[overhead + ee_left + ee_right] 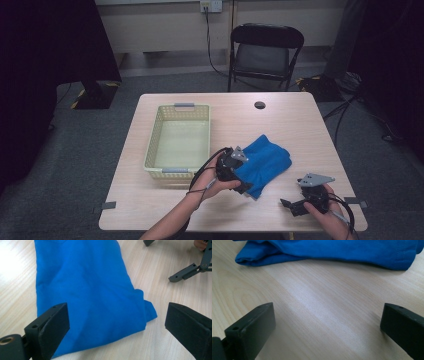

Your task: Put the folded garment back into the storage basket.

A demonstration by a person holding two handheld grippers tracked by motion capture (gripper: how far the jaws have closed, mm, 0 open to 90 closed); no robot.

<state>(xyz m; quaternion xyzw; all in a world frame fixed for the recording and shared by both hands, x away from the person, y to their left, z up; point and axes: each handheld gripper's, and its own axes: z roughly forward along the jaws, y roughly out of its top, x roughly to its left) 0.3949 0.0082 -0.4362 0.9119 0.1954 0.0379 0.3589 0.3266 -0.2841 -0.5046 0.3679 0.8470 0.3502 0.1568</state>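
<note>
While the left gripper (239, 181) hovers agape over the blue cloth (264, 161), the right gripper (295, 205) (also agape) rests nearby.

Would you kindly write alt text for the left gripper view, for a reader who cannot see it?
A folded blue cloth lies on a pale wooden table, with the left tongs open wide, one black jaw over the cloth's near edge and the other over bare wood. The right tongs show at the top right, farther off.
</note>
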